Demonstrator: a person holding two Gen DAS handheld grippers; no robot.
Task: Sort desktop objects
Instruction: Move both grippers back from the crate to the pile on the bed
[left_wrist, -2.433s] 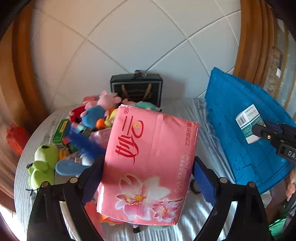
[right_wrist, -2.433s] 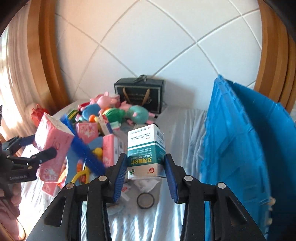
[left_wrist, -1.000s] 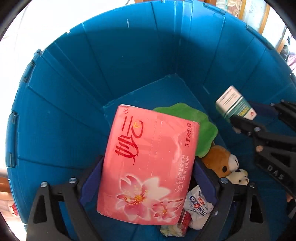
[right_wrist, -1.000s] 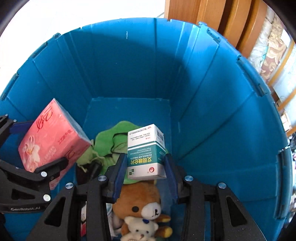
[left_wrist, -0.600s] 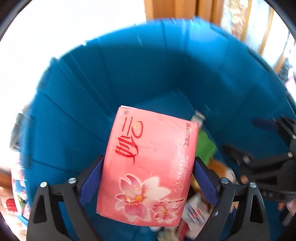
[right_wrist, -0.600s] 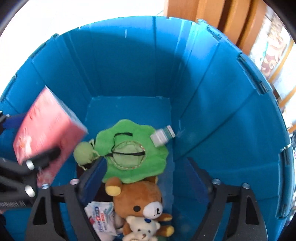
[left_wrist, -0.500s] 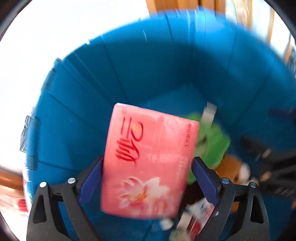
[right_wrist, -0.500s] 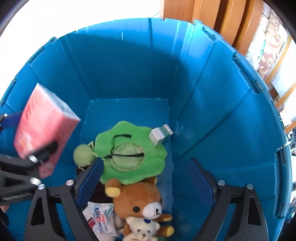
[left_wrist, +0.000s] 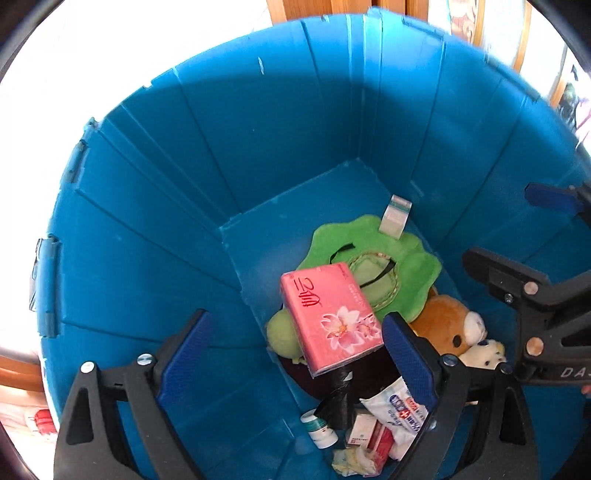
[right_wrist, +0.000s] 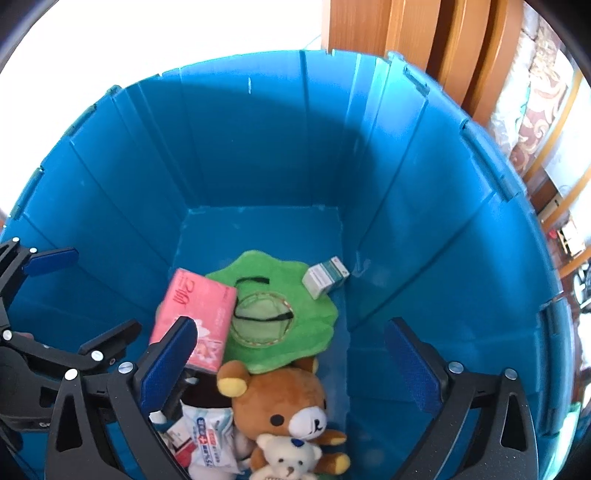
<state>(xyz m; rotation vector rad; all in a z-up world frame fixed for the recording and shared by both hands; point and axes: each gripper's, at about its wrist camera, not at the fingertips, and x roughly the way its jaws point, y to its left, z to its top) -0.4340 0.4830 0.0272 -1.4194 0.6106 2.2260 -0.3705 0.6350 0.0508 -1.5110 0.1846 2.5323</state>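
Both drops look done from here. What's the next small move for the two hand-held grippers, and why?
Probably lift both straight up out of the blue bin. The pink tissue pack and the medicine box already lie inside on the green plush, and the left hand-held gripper and right hand-held gripper are empty, the right's jaws opening.

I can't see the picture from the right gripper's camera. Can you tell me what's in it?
It looks down into a big blue bin between the right gripper's wide, opening jaws, with nothing between them. At the bottom lie a pink tissue pack, a green plush, a small medicine box and a brown teddy bear.
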